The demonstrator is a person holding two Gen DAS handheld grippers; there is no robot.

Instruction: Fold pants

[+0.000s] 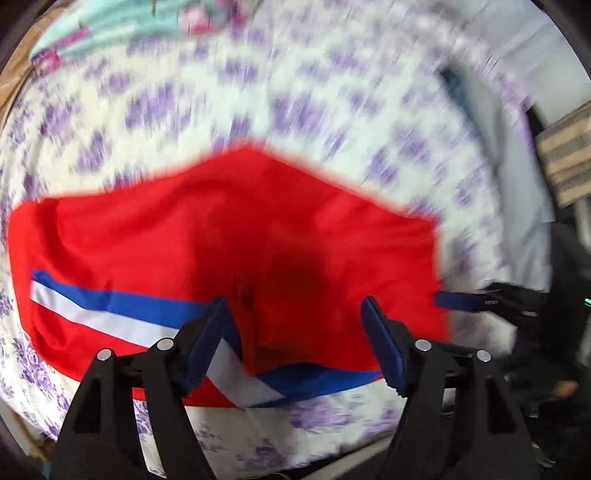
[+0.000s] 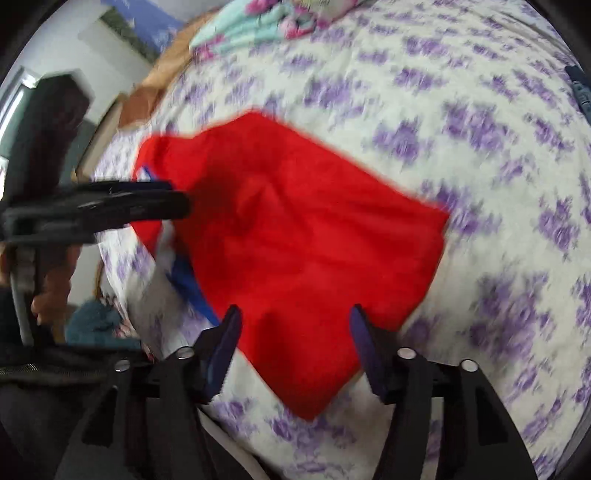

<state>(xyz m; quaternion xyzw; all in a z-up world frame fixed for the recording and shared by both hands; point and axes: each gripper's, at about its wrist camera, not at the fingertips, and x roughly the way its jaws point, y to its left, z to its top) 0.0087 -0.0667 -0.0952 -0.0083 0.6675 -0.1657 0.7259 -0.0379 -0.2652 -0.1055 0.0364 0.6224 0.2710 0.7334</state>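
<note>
Pants [image 1: 229,236]: lying folded on your flowered bedsheet [image 1: 295,92].
Left gripper [image 1: 295,317]: hovering spread, gripping nothing.
Right gripper [image 2: 295,325]: hovering spread, gripping nothing.

A bed [image 2: 461,155] with a white, purple-flowered sheet fills both views. Folded teal and pink cloth [image 2: 255,22] lies at its far end, beside a pale wall [image 2: 66,33].

Looking like a home bedroom; a white bedsheet with purple flower print [image 2: 461,155] is covering a wide bed; a folded mint-and-pink floral cloth [image 2: 258,18] is lying at its far end; a brown wooden bed frame [image 2: 136,107] is edging it.
</note>
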